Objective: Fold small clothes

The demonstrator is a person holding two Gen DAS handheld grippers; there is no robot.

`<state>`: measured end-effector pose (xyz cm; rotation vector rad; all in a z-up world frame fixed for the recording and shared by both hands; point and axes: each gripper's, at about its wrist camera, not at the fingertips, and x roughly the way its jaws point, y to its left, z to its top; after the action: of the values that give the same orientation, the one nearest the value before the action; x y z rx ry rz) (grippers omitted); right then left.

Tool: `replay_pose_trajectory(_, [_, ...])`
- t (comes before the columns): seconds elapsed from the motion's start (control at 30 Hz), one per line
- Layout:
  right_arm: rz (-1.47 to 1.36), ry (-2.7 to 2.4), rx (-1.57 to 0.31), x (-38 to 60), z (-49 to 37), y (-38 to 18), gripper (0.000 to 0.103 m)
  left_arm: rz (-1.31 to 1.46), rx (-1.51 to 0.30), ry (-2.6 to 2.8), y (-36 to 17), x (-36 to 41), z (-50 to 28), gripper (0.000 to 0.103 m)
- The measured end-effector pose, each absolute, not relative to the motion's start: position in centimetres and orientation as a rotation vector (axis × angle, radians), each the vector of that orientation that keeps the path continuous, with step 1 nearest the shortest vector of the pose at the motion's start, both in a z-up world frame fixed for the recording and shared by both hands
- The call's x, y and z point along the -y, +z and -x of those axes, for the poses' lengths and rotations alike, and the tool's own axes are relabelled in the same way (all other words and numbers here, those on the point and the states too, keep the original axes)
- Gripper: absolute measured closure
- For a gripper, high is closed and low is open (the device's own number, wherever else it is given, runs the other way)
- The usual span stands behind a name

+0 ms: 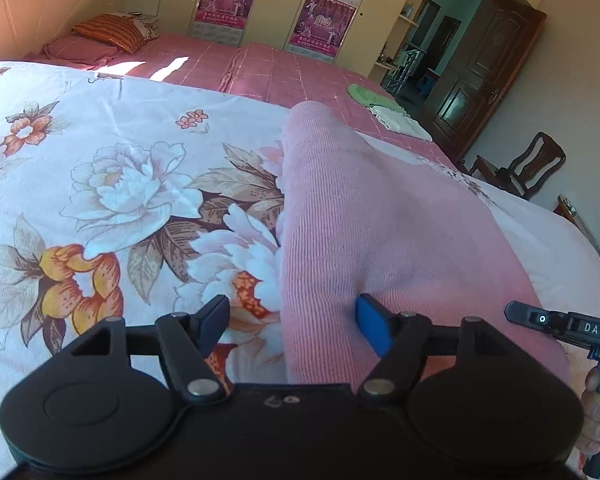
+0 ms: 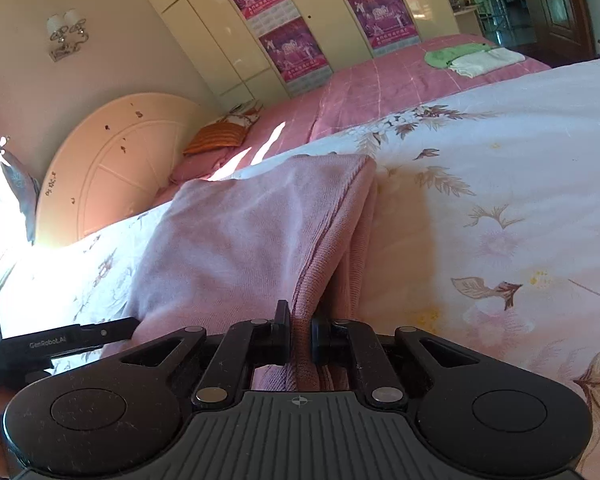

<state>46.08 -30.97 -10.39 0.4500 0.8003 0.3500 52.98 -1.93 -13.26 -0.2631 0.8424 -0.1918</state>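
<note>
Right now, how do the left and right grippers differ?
The left gripper has its fingers spread wide, straddling the edge of the pink knit garment without pinching it; the right gripper is shut on a bunched fold of it. Left pads are blue; the right ones look black. Both sit at the garment's near edge.

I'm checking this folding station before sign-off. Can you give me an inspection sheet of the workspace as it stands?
Surface: floral quilt spread over a pink bedsheet.
Job's things: pink knit garment lying on the quilt, partly folded.
Clutter: green cloth and white cloth at the far bed edge; pillows by the headboard.
Grippers: left gripper jaws open across the garment's edge; right gripper jaws shut on a garment fold.
Cables: nothing seen.
Surroundings: wardrobe with posters, wooden door, chair.
</note>
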Motion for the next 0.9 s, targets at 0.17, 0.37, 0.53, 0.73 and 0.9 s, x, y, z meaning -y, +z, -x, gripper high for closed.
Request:
replay_pose_trajectory(0.17, [-0.534,0.326,-0.739,33.4,-44.0,-8.8,0.084,0.278,-0.784,-0.203,-10.8,1.7,-51.0,0.036])
replay_pose_trajectory(0.37, [-0.559,0.412,-0.731,34.4,-39.7,-8.4,0.084,0.238,-0.823,-0.209,-12.7,2.1,-48.2,0.034])
replay_pose_trajectory(0.53, [-0.521,0.360,-0.798,34.0,-39.6,-10.2,0.093,0.210,-0.809,-0.193,-13.8,2.2,-46.9,0.032])
replay_pose_trajectory(0.73, [-0.470,0.315,-0.769,33.8,-38.7,-8.7,0.093,0.148,-0.820,-0.177,-13.7,3.0,-46.3,0.032])
replay_pose_trajectory(0.9, [-0.472,0.316,-0.714,33.1,-38.8,-7.7,0.051,0.158,-0.815,-0.160,-13.8,3.1,-46.1,0.032])
